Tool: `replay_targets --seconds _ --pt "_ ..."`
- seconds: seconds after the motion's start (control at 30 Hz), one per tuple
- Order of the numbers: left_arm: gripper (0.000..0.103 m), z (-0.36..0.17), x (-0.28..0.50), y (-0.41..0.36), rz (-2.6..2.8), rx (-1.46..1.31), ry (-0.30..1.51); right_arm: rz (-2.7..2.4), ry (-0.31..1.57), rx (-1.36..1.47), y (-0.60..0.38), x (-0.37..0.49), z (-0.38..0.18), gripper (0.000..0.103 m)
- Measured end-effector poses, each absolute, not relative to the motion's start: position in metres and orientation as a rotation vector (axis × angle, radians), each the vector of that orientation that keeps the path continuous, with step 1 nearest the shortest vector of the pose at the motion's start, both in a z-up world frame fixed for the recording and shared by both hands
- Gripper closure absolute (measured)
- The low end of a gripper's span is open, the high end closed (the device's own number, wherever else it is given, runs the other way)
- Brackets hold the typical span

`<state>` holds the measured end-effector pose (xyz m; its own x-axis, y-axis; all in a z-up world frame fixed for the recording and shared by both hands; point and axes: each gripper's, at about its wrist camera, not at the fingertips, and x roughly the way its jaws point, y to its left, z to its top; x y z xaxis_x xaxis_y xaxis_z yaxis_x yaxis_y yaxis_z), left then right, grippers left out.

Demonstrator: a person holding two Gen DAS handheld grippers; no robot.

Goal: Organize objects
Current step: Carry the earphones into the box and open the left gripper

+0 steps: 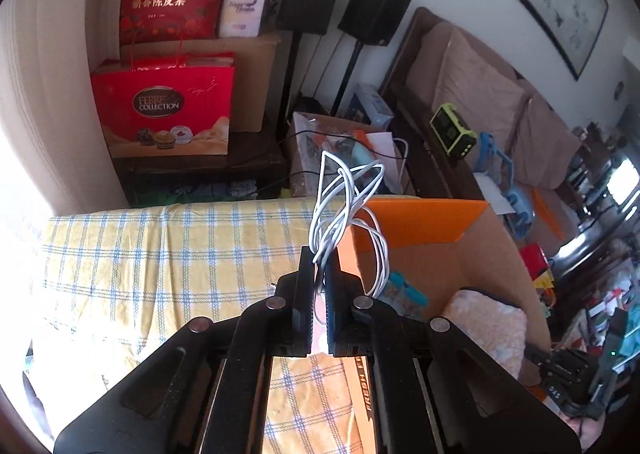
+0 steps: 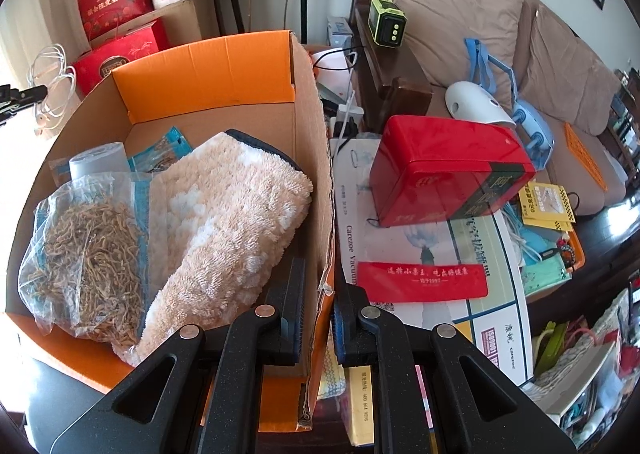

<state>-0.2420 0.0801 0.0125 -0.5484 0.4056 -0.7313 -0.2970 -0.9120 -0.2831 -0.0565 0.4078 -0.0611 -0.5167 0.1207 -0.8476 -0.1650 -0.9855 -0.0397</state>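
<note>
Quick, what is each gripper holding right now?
Left gripper: shut on the white cable.
Right gripper: shut on the cardboard box wall.

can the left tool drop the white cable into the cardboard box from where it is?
Probably yes. The left tool grips the white cable just beside the cardboard box, whose top is open; only the fluffy towel and bags lie inside.
</note>
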Motion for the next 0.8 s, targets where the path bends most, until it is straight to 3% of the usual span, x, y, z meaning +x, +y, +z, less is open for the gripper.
replay_targets --seconds 0.33,0.8 --pt "0.099 0.035 -0.184 0.135 2.316 -1.131 -0.05 2.615 0.097 -1.438 0.409 -0.05 -0.055 0.092" --pt "0.099 -0.001 -0.141 0.213 2.098 -1.206 0.036 2.612 0.09 -1.436 0.406 -0.048 -0.054 0.092"
